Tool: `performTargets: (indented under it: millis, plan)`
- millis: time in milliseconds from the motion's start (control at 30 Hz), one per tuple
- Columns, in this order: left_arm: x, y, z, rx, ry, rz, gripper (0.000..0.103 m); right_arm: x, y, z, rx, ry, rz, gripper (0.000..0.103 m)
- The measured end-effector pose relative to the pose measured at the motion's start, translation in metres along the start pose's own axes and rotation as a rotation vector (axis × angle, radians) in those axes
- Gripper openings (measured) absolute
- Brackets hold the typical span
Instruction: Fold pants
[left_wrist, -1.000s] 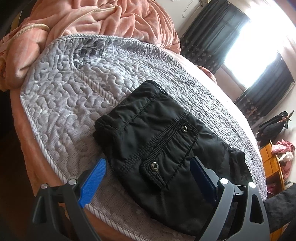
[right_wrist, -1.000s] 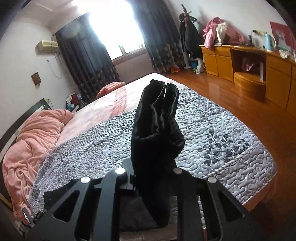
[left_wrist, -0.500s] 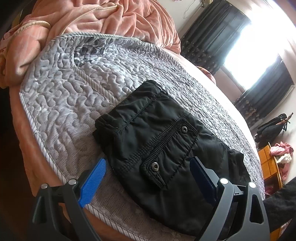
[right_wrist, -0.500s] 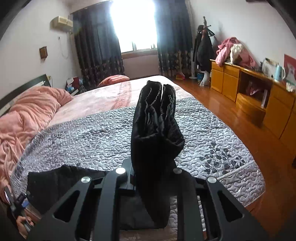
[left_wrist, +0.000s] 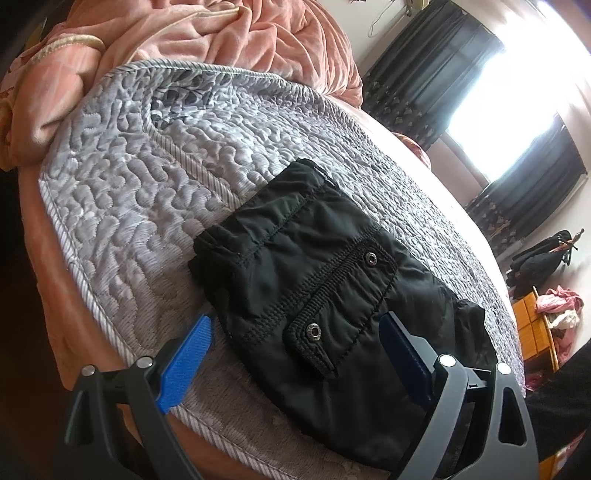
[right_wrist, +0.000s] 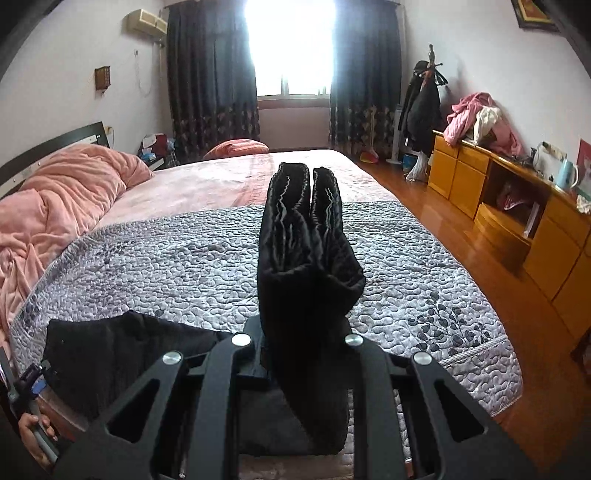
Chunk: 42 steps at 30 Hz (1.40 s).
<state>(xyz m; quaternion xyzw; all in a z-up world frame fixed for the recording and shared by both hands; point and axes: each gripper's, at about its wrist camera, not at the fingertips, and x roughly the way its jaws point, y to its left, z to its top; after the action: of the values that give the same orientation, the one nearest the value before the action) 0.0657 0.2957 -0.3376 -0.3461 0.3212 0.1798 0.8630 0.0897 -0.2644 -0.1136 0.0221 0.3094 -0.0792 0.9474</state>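
Black pants (left_wrist: 332, 291) lie on the grey quilted bedspread (left_wrist: 147, 192), waistband and a snap-button pocket facing up. My left gripper (left_wrist: 295, 339) is open just above the near edge of the waist part, its blue fingers (left_wrist: 184, 354) on either side of the pocket. My right gripper (right_wrist: 299, 347) is shut on the leg ends of the pants (right_wrist: 303, 258), holding them lifted as a folded bundle above the bed. The waist part also shows in the right wrist view (right_wrist: 122, 354), at lower left.
A pink blanket (left_wrist: 184, 40) is heaped at the head of the bed (right_wrist: 55, 195). The bed's edge (left_wrist: 74, 295) runs close under my left gripper. A wooden dresser (right_wrist: 517, 206) with clothes on it stands along the right wall, across a wood floor (right_wrist: 461, 229).
My right gripper has swung to face the window squarely, still holding the pant legs. The left gripper has barely moved and stays open.
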Motion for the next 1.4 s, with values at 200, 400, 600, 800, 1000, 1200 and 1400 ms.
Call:
performTargets:
  millis: [200,400,600,800,1000,1200,1400]
  plan:
    - [0.0,0.002,0.0,-0.011,0.0,0.002,0.092,0.002,0.015,-0.005,-0.056,-0.01,-0.01,0.016]
    - [-0.002,0.001,-0.002,-0.013,0.001,0.005,0.092,0.006,0.027,-0.006,-0.117,-0.018,-0.02,0.016]
    - [-0.001,0.003,-0.001,-0.019,0.002,0.009,0.092,0.007,0.041,-0.007,-0.178,-0.026,-0.022,0.016]
    - [0.001,0.001,-0.002,-0.019,0.006,0.009,0.092,0.011,0.062,-0.01,-0.247,-0.036,-0.039,0.016]
    - [0.002,0.003,0.0,-0.024,0.012,0.001,0.092,0.015,0.076,-0.012,-0.298,-0.04,-0.046,0.015]
    - [-0.001,0.007,-0.001,-0.037,0.009,-0.01,0.092,0.021,0.093,-0.018,-0.352,-0.03,-0.067,0.015]
    - [-0.002,0.007,0.0,-0.044,0.01,-0.021,0.092,0.033,0.125,-0.035,-0.494,-0.023,-0.127,0.015]
